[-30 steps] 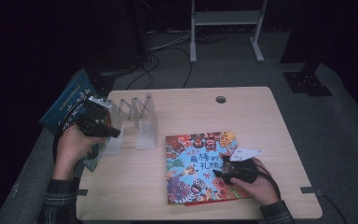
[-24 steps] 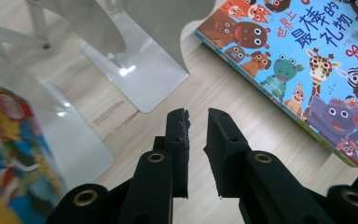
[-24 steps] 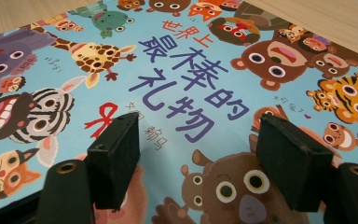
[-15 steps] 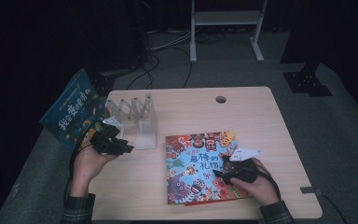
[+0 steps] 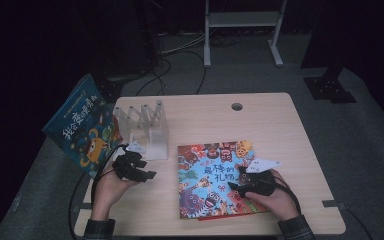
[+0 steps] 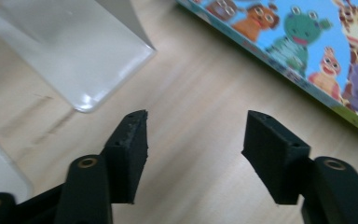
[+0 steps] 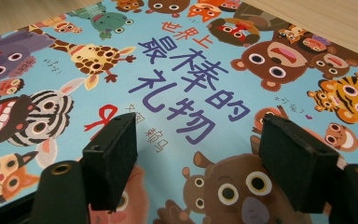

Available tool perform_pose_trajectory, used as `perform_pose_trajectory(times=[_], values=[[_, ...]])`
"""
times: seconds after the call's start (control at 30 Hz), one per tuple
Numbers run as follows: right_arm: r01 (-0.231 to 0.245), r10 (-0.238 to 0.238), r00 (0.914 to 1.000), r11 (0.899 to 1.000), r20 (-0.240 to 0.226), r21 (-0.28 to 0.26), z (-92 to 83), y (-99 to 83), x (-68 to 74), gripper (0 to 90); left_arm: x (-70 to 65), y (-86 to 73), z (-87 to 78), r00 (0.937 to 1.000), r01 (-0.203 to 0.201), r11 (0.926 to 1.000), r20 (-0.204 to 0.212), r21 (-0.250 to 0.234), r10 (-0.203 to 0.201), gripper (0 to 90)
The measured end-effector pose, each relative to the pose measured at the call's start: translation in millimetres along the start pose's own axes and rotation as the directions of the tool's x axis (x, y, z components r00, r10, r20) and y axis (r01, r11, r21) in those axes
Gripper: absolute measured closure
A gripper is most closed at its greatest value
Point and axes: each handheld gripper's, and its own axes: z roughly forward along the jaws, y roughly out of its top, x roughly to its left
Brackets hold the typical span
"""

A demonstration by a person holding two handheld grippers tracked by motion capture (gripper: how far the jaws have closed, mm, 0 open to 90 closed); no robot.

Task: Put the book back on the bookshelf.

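The pale wooden counter (image 5: 275, 130) carries everything here, with a small round hole near its far edge. At its left edge a blue picture book (image 5: 82, 127) leans tilted, half off the counter's side, its lower corner just beside the clear plastic rack (image 5: 147, 127), whose upright dividers stand in a row. A second picture book (image 5: 215, 177), crowded with cartoon animals and printed with large purple characters, lies flat near the front edge (its cover faces up, title readable in the right gripper view (image 7: 186, 93)).

The left tongs (image 5: 139, 169) sit low over bare wood between the rack and the flat book. Their jaws have just been opening and now stand well apart with nothing between them; in the left gripper view (image 6: 193, 140) only the counter's grain shows in the gap, the rack's clear base (image 6: 81, 56) to one side and the flat book's edge (image 6: 307, 51) to the other.

The right tongs (image 5: 240, 186) rest over the flat book's right half, held by the person's right hand (image 5: 275, 197). Their jaws have been easing open and stand apart above the cover (image 7: 196, 154), gripping nothing.
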Motion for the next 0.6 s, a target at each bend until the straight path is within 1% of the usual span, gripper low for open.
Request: perform_pose_trajectory(times=[0.1, 0.2, 0.23, 0.27, 0.33, 0.4, 0.5, 0.6], values=[[-0.003, 0.003, 1.0, 1.0, 0.001, -0.002, 0.0, 0.0, 0.4, 26.9, -2.9, -1.7, 4.1, 1.0, 0.001, 0.9998, 0.009, -0.019, -0.001, 34.2], [-0.003, 0.003, 1.0, 1.0, 0.001, 0.0, 0.1, 0.2, 0.3, 26.9, -3.8, -3.0, 8.7, 1.0, -0.006, 0.9999, 0.007, -0.01, 0.006, 25.1], [-0.002, 0.002, 1.0, 1.0, 0.003, 0.002, 0.0, 0.5, 0.4, 26.1, -4.2, -3.7, 10.3, 1.0, -0.007, 0.9999, 0.003, -0.011, 0.007, 20.6], [-0.004, 0.004, 1.0, 1.0, 0.008, 0.003, 0.3, 0.5, 0.5, 25.2, -4.6, -4.4, 10.9, 1.0, -0.008, 0.9999, -0.002, -0.015, 0.008, 15.7], [-0.007, 0.007, 0.9999, 1.0, 0.011, 0.006, 0.5, 0.9, 1.3, 24.9, -5.8, -5.8, 11.8, 1.0, -0.01, 0.9995, -0.002, -0.03, 0.01, 11.3], [-0.01, 0.01, 0.9999, 1.0, 0.014, 0.01, 0.4, 1.5, 2.2, 25.0, -6.8, -6.7, 13.0, 0.9999, -0.014, 0.9993, 0.006, -0.035, 0.014, 9.2], [-0.018, 0.017, 0.9997, 1.0, 0.015, 0.014, 0.1, 2.0, 2.7, 25.1, -8.4, -7.7, 16.6, 0.9998, -0.018, 0.9993, 0.004, -0.031, 0.018, 4.7], [-0.031, 0.03, 0.9994, 0.999, 0.018, 0.016, -0.9, 2.5, -0.1, 25.6, -8.3, -9.1, 21.1, 0.9999, -0.013, 0.9992, 0.01, -0.038, 0.013, 2.5]])
